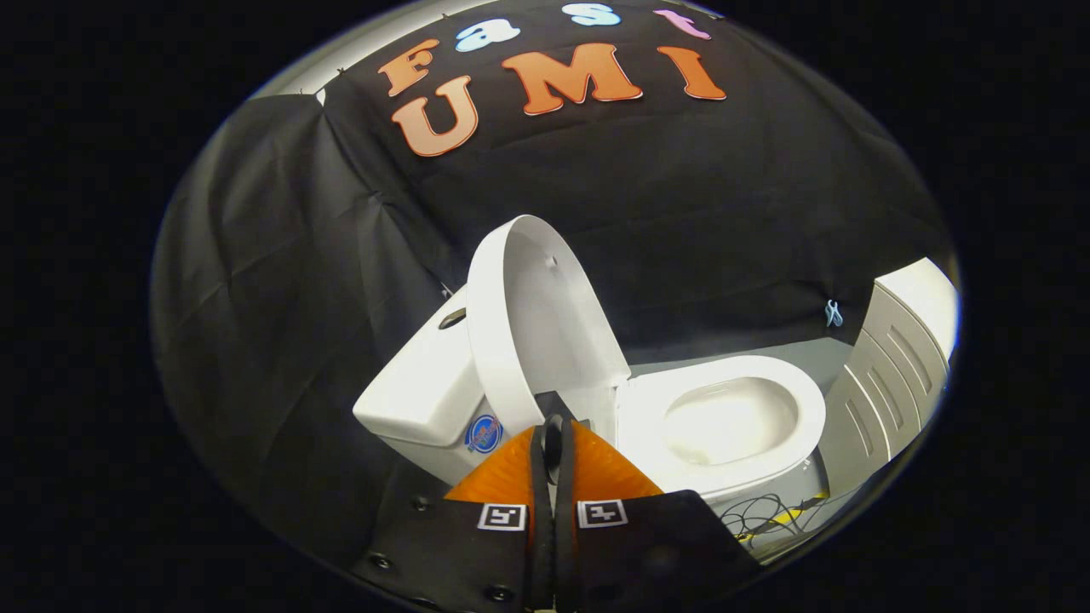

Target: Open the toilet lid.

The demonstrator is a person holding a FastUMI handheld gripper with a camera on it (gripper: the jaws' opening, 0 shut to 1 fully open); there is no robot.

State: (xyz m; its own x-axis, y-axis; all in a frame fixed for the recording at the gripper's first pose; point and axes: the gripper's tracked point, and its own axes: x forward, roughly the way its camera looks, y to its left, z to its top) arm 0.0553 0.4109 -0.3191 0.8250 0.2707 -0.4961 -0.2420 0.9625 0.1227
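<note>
Your tongs clenched, empty; lid upright just ahead, leaning on tank, bowl exposed.

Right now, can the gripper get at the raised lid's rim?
Probably yes. The gripper has its jaws closed with nothing between them, right at the lower rim of the upright lid; nothing lies between them, though the jaws must open first.

Gripper camera rides above the closed fingers, looking forward and slightly down, close to the toilet; view rolled sideways.
</note>
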